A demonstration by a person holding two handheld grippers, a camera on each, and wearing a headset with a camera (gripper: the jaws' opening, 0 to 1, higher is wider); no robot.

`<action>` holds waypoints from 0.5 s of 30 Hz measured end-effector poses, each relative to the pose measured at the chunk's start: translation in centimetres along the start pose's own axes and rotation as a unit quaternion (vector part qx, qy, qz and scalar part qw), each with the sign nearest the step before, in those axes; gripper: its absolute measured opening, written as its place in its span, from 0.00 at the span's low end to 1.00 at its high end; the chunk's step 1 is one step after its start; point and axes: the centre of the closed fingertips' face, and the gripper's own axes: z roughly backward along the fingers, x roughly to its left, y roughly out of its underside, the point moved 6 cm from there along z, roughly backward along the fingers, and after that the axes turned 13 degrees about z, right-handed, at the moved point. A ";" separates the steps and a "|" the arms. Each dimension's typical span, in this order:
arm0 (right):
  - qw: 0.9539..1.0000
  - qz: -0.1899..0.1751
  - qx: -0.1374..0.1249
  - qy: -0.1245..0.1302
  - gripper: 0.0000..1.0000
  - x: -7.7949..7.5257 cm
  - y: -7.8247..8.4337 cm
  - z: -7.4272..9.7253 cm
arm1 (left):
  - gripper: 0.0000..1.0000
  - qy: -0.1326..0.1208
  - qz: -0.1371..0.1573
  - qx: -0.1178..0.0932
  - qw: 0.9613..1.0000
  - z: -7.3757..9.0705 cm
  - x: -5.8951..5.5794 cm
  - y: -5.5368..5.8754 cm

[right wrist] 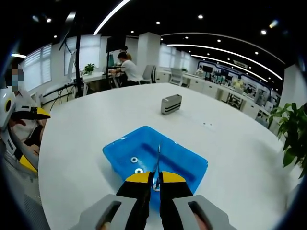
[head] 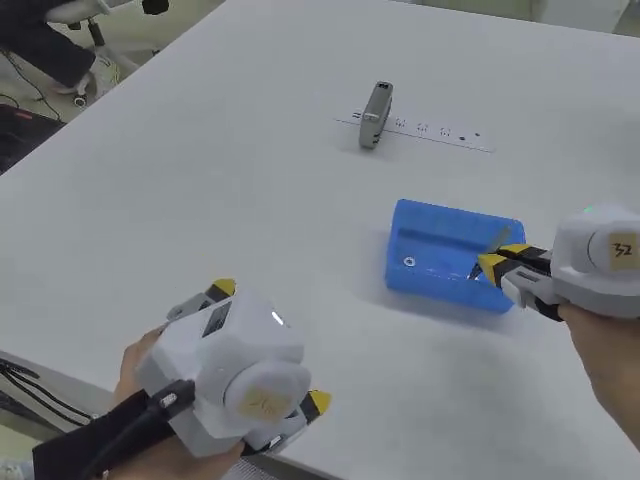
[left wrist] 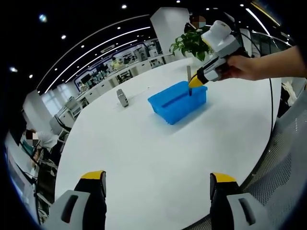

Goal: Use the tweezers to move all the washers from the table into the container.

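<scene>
Right gripper [right wrist: 157, 178] clamping tweezers [right wrist: 158, 160] between closed jaws, tips hanging over blue container [right wrist: 184, 165]. Left gripper [left wrist: 157, 178] idling, jaws apart, empty. Two washers [right wrist: 135, 159] lying inside container. Small specks [head: 445, 132], likely washers, lying on table [head: 250, 200] beyond. Washers judged light, stiff, slippery, flat: pinching across ring edge advised.

A white table [head: 200, 150] bears a blue container [head: 440, 292], a grey metal block [head: 375, 113] and, beside it, tiny washers [head: 432, 130].
</scene>
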 end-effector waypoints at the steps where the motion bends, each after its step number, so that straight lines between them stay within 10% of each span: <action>1: 1.000 0.000 0.002 -0.001 0.02 0.0 0.1 -0.1 | 0.92 0.000 0.000 0.001 1.000 0.0 0.0 0.0; 15: 1.000 -0.015 0.000 -0.002 0.03 0.0 0.2 0.0 | 0.91 0.001 -0.001 0.001 1.000 0.1 0.0 0.0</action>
